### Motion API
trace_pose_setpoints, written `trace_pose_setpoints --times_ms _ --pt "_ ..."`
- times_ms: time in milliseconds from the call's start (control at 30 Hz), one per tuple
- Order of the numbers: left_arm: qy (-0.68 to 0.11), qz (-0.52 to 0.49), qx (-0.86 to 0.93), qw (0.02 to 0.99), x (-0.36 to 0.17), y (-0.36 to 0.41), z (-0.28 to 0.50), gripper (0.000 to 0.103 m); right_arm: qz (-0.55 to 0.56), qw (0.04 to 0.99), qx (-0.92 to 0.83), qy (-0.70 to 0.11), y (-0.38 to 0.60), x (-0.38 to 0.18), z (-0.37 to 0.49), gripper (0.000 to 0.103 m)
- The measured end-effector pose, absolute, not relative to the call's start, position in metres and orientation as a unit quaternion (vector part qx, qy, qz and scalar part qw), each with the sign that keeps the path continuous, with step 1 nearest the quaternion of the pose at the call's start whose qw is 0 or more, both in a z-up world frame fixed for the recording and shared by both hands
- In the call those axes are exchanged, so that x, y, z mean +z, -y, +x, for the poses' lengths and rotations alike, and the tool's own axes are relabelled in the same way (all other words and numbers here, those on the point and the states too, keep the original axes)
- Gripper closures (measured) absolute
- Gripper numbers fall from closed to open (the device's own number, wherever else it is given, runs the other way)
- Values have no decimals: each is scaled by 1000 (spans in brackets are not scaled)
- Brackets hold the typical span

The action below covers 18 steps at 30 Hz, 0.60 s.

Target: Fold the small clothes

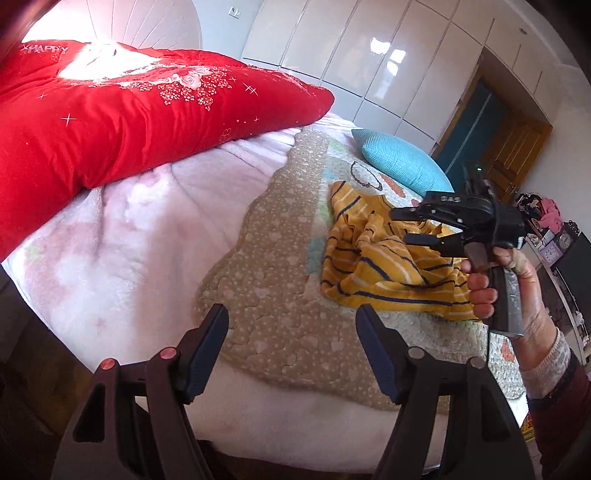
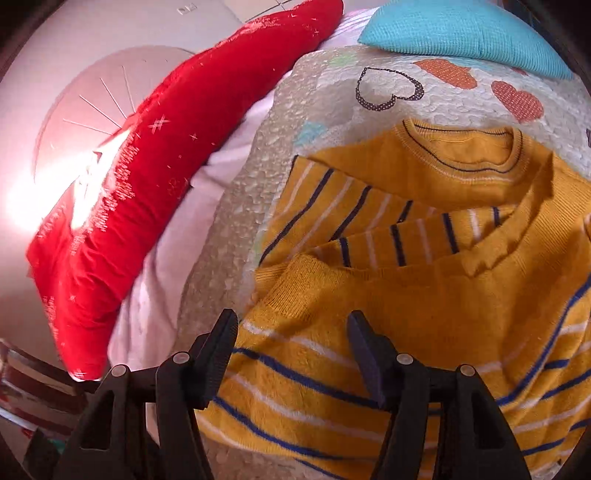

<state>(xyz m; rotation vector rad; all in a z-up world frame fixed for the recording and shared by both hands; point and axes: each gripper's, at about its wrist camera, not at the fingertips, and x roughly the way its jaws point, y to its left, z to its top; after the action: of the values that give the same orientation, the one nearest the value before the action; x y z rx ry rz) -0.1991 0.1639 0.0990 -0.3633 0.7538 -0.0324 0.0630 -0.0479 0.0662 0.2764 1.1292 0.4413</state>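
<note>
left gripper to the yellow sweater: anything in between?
Only bare quilted mat between the open left gripper and the yellow striped sweater, per the left wrist view.

One yellow striped sweater (image 2: 424,295) lies ahead of the right claw (image 2: 291,354). Beyond it are one blue cushion (image 2: 461,33) and, to the left, one red quilt (image 2: 155,177). Two claws, the left claw (image 1: 291,347) included.

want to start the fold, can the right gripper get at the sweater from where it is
Probably yes: the right gripper hangs open just above the sweater, which lies crumpled on the quilt, with nothing between them.
</note>
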Motion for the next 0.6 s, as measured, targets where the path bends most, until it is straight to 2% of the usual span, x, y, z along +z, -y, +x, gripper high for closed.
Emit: trace_pose_setpoints --times_ms 33,100,133,433,600 --pt "-365 -178 -16 914 99 -166 -200 32 103 818 184 -536 38 59 67 38" --pt "-365 -182 -18 913 96 -170 -201 31 62 825 158 -540 24 47 73 81" --pt "-365 -184 -17 913 94 -172 -201 31 62 822 165 -542 22 43 73 98" --pt "-384 -206 -10 900 67 -193 -195 31 93 874 172 -445 25 113 89 102" --pt "-390 -215 -9 896 61 -195 -193 31 62 876 155 -453 -7 119 142 102"
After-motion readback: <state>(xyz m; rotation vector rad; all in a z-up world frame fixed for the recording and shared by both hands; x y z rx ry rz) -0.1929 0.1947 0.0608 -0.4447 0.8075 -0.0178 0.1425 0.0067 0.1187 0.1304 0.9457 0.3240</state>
